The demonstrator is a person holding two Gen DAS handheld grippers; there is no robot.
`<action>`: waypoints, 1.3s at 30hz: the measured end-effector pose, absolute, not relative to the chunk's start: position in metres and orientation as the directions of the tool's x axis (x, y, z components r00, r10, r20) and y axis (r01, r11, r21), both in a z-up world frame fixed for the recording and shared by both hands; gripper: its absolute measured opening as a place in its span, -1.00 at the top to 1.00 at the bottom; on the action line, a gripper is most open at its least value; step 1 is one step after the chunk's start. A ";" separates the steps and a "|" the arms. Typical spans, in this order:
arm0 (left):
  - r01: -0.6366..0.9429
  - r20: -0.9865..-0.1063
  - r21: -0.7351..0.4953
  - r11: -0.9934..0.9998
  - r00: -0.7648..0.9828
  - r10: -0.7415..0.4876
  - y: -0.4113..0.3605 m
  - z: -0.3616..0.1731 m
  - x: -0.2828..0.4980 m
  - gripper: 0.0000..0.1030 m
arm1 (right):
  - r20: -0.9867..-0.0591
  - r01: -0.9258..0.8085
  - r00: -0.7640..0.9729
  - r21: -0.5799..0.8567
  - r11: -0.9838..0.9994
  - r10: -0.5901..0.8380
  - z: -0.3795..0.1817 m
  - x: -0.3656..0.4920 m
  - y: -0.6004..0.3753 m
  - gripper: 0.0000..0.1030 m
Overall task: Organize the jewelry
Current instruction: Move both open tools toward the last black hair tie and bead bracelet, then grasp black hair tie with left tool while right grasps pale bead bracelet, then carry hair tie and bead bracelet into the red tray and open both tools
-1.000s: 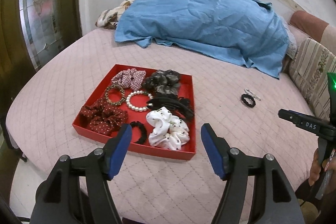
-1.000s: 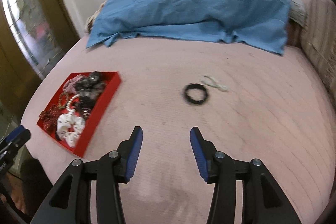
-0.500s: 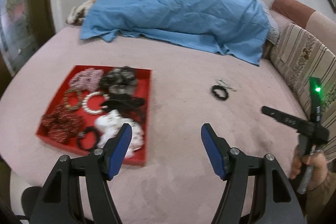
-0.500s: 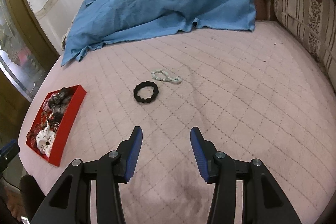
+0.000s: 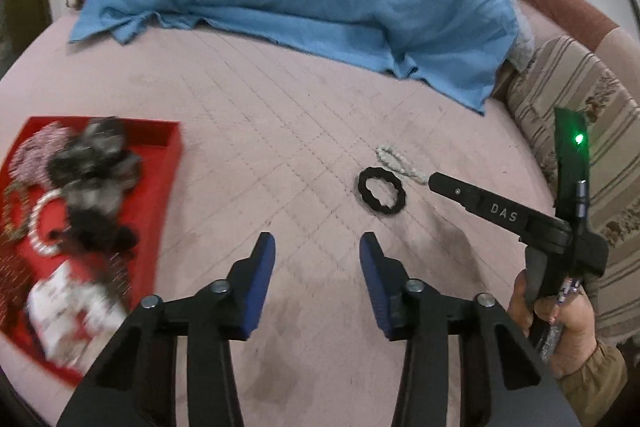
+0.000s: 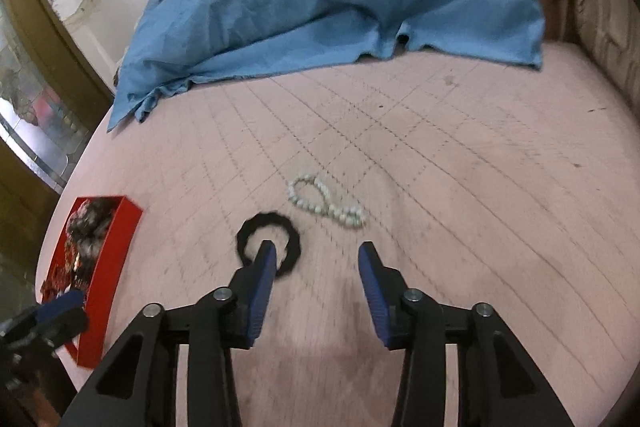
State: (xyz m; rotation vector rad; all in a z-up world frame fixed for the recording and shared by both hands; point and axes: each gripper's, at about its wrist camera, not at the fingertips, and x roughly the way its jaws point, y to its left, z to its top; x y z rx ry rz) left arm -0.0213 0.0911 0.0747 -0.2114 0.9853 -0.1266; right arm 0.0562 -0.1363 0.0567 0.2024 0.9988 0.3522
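Right gripper [image 6: 316, 259], jaws wide and empty, is lined up over the black tie [image 6: 268, 241] and beads [image 6: 326, 201], probably for a grab. Left gripper [image 5: 316, 251], open and empty, hangs near the tray [image 5: 170, 163].

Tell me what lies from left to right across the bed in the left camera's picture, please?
Red tray of scrunchies and bracelets → wavy black hair ring → pale beaded bracelet → the other hand's black tongs → striped cushion.

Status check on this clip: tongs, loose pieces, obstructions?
Both tongs open, empty. Right tongs at black ring, pale bead bracelet beside it; red tray off left. Nothing in the way.
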 end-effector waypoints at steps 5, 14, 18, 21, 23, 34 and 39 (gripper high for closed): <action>-0.009 -0.834 -0.285 0.958 0.494 -0.244 0.080 0.041 0.028 0.25 | -0.790 -0.191 0.454 0.365 0.911 0.411 0.037 0.091 -0.134 0.22; 0.052 -0.845 -0.277 0.960 0.462 -0.269 0.044 0.012 0.068 0.25 | -0.805 -0.242 0.450 0.307 0.920 0.387 0.019 0.115 -0.119 0.76; 0.064 -0.854 -0.169 0.984 0.490 -0.178 0.025 0.008 0.074 0.42 | -0.807 -0.244 0.461 0.285 0.927 0.369 0.018 0.113 -0.127 0.87; 0.070 -0.857 -0.150 0.986 0.487 -0.166 0.028 0.009 0.072 0.88 | -0.802 -0.219 0.460 0.313 0.924 0.380 0.019 0.107 -0.138 0.87; 0.052 -0.857 -0.177 0.983 0.483 -0.180 0.036 0.013 0.068 0.89 | -0.796 -0.202 0.457 0.341 0.918 0.396 0.021 0.101 -0.147 0.87; 0.066 -0.798 -0.237 0.969 0.555 -0.233 0.062 0.069 0.008 0.89 | -0.727 -0.169 0.518 0.430 0.887 0.451 0.064 0.039 -0.171 0.87; 0.057 -0.767 -0.243 0.968 0.600 -0.228 0.081 0.096 -0.025 0.88 | -0.695 -0.203 0.538 0.443 0.873 0.477 0.087 0.007 -0.162 0.87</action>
